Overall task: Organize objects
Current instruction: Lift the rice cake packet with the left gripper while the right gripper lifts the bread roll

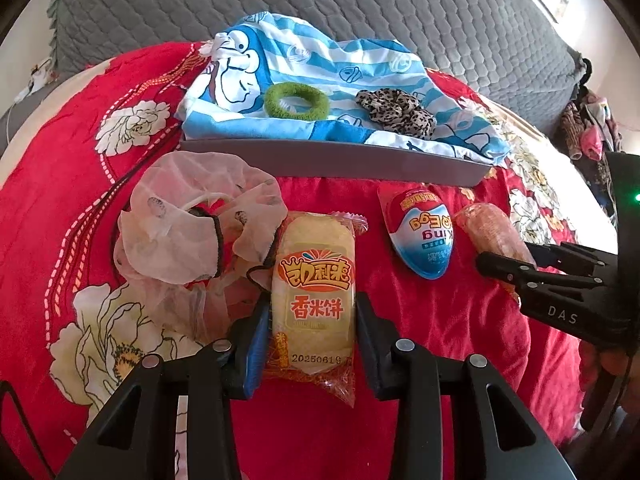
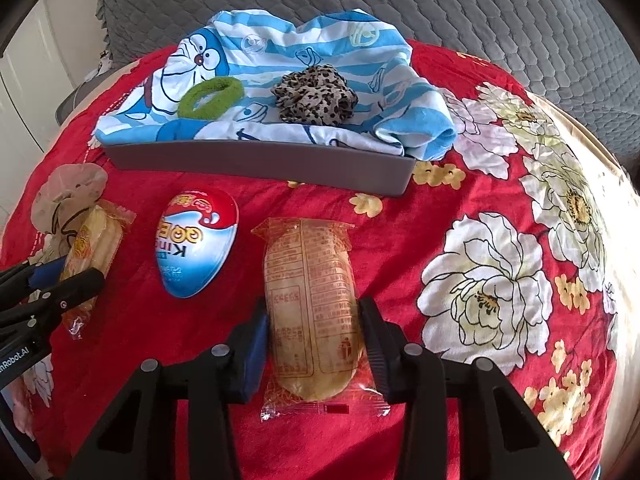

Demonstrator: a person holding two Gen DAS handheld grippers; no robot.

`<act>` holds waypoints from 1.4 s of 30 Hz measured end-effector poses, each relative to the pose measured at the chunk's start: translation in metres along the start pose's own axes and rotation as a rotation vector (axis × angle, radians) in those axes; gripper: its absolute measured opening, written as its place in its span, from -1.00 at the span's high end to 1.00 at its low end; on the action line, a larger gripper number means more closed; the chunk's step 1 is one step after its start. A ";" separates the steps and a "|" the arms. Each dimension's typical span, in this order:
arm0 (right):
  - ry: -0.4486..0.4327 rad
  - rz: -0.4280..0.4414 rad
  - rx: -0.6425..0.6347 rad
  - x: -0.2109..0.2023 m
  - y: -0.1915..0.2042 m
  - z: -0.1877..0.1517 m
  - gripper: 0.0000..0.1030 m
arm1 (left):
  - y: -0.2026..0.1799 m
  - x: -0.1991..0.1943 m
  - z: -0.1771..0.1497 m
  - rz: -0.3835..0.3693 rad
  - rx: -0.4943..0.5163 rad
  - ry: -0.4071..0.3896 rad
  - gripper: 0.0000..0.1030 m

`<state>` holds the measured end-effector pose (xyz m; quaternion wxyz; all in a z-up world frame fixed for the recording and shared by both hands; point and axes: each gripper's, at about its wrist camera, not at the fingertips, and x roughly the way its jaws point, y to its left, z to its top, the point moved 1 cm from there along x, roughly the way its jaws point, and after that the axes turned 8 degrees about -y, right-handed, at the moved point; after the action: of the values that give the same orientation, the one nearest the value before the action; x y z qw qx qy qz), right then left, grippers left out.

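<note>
My left gripper [image 1: 312,316] is shut on a rice cracker packet [image 1: 312,288] lying label up on the red floral bedspread; it also shows in the right wrist view [image 2: 86,256]. My right gripper [image 2: 314,340] is shut on a second rice cracker packet [image 2: 314,300], label side down; this packet [image 1: 494,232] and the right gripper [image 1: 516,268] show in the left wrist view. A red, white and blue King Egg [image 1: 422,230] [image 2: 196,244] lies between the two packets. A sheer white scrunchie [image 1: 188,220] [image 2: 70,192] lies left of the left packet.
A grey tray [image 1: 332,160] [image 2: 260,160] sits behind the snacks, lined with a blue striped Doraemon cloth [image 1: 320,60] [image 2: 304,44]. On the cloth lie a green hair tie [image 1: 296,100] [image 2: 211,97] and a leopard scrunchie [image 1: 396,112] [image 2: 314,98]. A grey quilt [image 2: 480,8] lies beyond.
</note>
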<state>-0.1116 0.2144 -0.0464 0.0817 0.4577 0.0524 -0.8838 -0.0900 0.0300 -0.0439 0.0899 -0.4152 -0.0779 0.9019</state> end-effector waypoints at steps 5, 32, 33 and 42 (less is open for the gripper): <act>0.002 0.007 -0.004 -0.003 0.002 0.000 0.15 | 0.000 -0.003 0.000 -0.002 -0.003 -0.001 0.21; -0.036 0.031 -0.007 -0.019 0.005 0.004 0.16 | -0.007 -0.026 0.002 -0.004 0.015 -0.014 0.21; -0.036 0.032 -0.007 -0.019 0.005 0.004 0.16 | -0.007 -0.026 0.002 -0.005 0.016 -0.014 0.21; -0.037 0.037 -0.015 -0.020 0.007 0.004 0.16 | -0.008 -0.031 0.003 -0.007 0.020 -0.019 0.21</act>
<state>-0.1018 0.2083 -0.0275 0.1023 0.4417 0.0489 -0.8900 -0.0715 0.0311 -0.0177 0.0963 -0.4054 -0.0713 0.9063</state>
